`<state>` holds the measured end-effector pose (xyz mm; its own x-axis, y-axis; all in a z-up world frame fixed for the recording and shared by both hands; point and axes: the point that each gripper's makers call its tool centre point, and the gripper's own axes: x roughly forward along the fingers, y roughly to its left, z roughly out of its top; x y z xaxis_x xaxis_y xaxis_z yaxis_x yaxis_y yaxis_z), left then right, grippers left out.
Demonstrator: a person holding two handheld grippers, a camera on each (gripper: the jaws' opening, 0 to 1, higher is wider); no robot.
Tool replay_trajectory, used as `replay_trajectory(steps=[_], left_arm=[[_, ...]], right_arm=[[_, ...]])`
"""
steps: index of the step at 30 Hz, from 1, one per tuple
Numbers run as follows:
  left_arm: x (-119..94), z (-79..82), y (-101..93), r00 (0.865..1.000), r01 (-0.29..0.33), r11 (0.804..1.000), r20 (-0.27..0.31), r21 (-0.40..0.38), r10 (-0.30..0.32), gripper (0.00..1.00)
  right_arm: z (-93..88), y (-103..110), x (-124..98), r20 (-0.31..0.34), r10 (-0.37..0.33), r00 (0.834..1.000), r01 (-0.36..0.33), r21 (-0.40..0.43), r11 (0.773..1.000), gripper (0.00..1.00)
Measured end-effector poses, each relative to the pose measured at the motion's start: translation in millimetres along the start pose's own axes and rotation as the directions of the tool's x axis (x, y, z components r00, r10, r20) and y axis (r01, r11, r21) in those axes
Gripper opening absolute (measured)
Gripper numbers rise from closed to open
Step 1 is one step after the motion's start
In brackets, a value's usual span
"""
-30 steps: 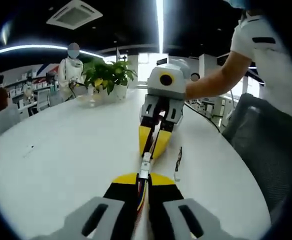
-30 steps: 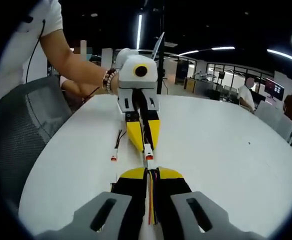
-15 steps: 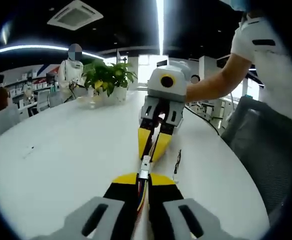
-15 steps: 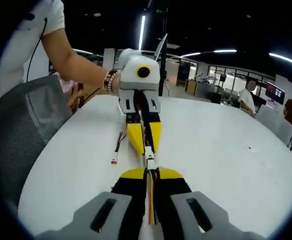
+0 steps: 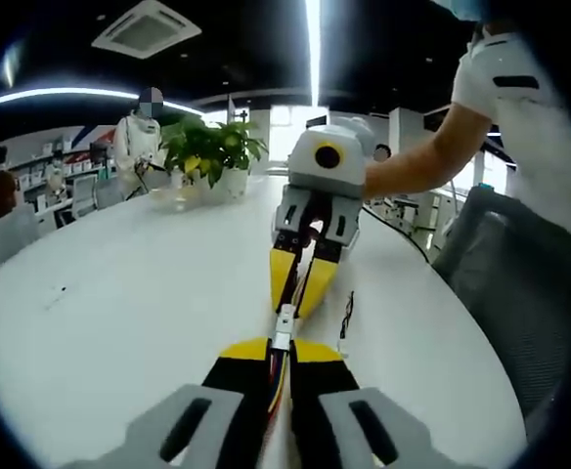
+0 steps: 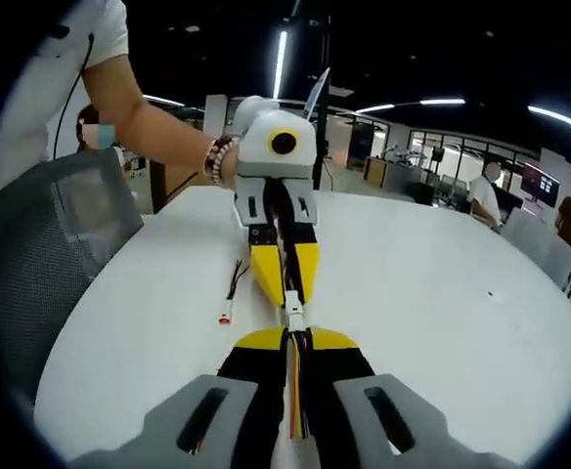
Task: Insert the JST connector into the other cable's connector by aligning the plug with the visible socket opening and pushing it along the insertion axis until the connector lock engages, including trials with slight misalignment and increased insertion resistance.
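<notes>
While the two grippers face each other nose to nose over the white table (image 5: 119, 322), the gap between the connectors has closed up compared with a second ago. Back then, in the right gripper view, the two white housings sat with a little daylight between them; now they read as one continuous white piece (image 6: 292, 311) right at 12 o'clock off the right gripper (image 6: 292, 337).

Same story in the left gripper view: the joined connector (image 5: 283, 325) sits at 12 o'clock just off the left gripper (image 5: 281, 344), with the other tool's yellow tips touching it from the far side.

Both sets of tongs are pressed together, each pinching its own cable just behind the housing, coloured wires running back between the jaws.

My read: the plug has gone into the socket, or most of the way. Can't tell from here whether the lock tab has actually clicked, too small to see.

A spare cable (image 6: 231, 291) lies on the table at about 10 o'clock from the joint in the right gripper view, not touching anything. Potted plant (image 5: 210, 149) sits far back, well apart.
</notes>
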<state>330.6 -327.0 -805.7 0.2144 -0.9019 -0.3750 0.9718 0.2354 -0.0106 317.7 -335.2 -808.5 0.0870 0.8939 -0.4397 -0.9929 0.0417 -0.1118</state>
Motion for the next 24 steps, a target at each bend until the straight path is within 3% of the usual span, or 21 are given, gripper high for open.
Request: replay_trajectory(steps=[24], left_arm=[[7.2,5.2,-9.6,1.000,0.026,0.999,-0.005,0.025,-0.026,0.00]], right_arm=[[-0.2,0.5,3.6,-0.015,0.012,1.000,-0.012,-0.009,1.000,0.03]])
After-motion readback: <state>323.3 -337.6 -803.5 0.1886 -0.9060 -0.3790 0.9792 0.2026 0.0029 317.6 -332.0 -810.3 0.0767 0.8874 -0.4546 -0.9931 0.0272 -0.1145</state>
